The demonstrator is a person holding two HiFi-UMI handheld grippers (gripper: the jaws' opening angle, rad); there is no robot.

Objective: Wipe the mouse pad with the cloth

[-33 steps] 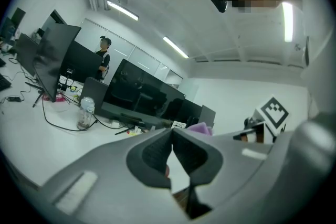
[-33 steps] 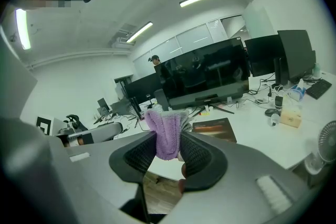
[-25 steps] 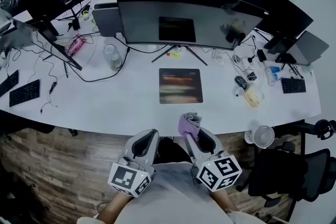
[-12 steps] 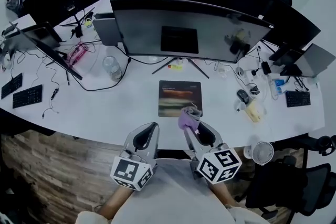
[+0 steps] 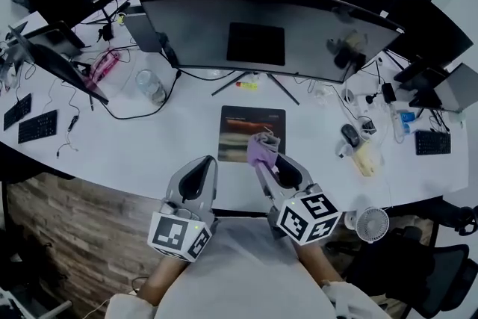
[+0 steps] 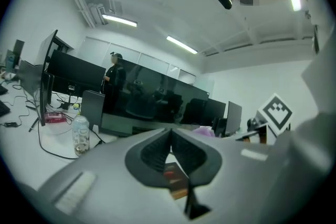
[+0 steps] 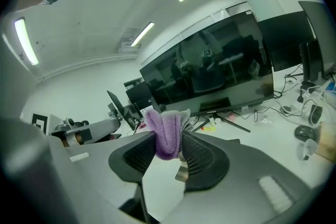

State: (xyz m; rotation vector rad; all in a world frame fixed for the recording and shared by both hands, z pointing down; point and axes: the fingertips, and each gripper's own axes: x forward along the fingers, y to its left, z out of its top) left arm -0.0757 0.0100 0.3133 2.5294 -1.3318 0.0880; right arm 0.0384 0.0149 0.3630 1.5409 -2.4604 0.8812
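The mouse pad point(image 5: 252, 132) lies flat on the white desk point(image 5: 175, 138), so I'll place everything off that. On the right side, the right gripper point(image 5: 264, 163) has its claw clamped on a purple cloth point(image 5: 261, 149), which is bunched up and pokes out past the tips. The right gripper view shows it nicely, with the cloth point(image 7: 166, 132) squeezed between both jaws of that gripper point(image 7: 168, 147). From the head view the cloth overlaps the pad's near edge, toward its right corner. Honestly can't tell if it's touching the pad or just hanging over it.

The left gripper point(image 5: 202, 164) sits off the pad's near left corner, over the desk's front edge. Its claw is closed right up with nothing in it. In its own view the jaws meet, and a bit of the pad point(image 6: 176, 178) peeks through below them.

Behind the pad is a big curved monitor point(image 5: 261, 26), with its stand legs just past the pad's far edge. A water bottle point(image 5: 149, 84) stands well off to the pad's left, and a mouse point(image 5: 349, 134) off to its right.
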